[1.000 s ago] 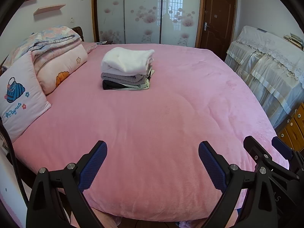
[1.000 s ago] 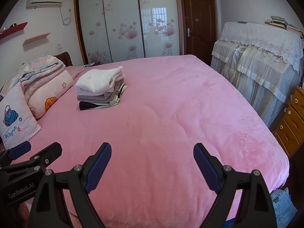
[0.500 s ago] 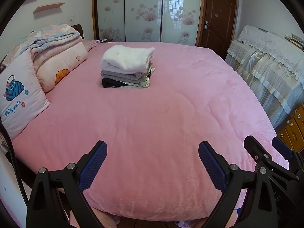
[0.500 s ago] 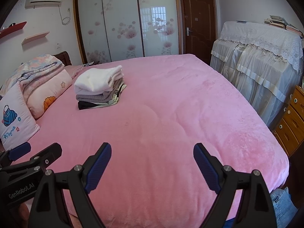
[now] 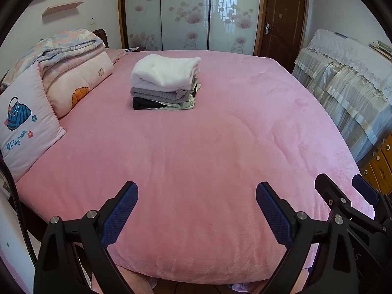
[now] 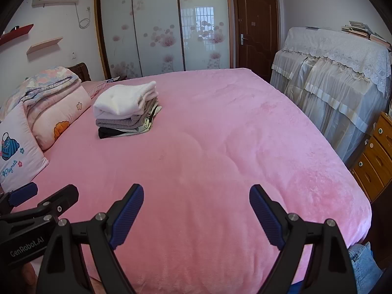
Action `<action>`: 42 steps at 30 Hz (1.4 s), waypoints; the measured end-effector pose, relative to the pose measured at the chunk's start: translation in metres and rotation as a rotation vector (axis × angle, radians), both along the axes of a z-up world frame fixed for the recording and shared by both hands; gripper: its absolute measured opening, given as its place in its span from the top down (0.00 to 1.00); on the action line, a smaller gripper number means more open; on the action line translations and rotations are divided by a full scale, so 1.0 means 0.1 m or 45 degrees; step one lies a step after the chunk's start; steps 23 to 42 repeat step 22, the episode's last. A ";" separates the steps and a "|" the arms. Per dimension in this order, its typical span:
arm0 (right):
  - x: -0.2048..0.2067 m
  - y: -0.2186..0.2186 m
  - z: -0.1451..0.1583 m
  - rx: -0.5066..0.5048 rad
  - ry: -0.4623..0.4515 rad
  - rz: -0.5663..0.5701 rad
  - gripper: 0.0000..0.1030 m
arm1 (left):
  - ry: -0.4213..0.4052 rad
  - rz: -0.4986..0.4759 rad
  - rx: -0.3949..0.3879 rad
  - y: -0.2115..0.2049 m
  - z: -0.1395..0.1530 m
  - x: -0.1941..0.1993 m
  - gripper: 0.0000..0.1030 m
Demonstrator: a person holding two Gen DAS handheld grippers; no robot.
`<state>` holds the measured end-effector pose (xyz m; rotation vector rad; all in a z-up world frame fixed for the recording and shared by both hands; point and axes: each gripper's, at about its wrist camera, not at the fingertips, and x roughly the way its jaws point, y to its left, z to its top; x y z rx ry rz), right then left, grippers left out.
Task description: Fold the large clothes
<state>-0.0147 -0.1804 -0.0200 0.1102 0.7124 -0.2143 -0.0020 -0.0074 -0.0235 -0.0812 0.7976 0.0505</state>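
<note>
The stack of folded clothes (image 5: 165, 83) sits far ahead of both grippers and a little to their left, well apart from them on the pink bed (image 5: 208, 147). A white piece lies on top, a grey one under it, and dark and pale pieces at the bottom. It was probably put toward the pillows (image 5: 29, 125) to keep the near stretch of the bed free for spreading a large garment. Its folded, rounded edges face the grippers, and its long axis runs across the view, roughly side to side. The left gripper (image 5: 196, 210) and right gripper (image 6: 196, 210) hover side by side above the near edge of the bed, both released, jaws wide with nothing between them, seemingly between garments.
</note>
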 end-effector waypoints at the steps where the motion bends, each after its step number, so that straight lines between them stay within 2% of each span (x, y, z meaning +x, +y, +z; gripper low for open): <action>1: 0.01 0.00 0.00 -0.001 0.001 0.000 0.14 | 0.000 0.001 0.000 0.00 0.00 0.00 0.06; 16: -0.02 -0.16 -0.12 0.000 0.026 0.005 0.14 | 0.032 -0.006 0.005 0.03 -0.05 0.03 0.06; 42: 0.02 -0.12 -0.11 -0.004 0.027 0.004 0.14 | 0.035 -0.005 0.014 0.01 -0.06 0.02 0.06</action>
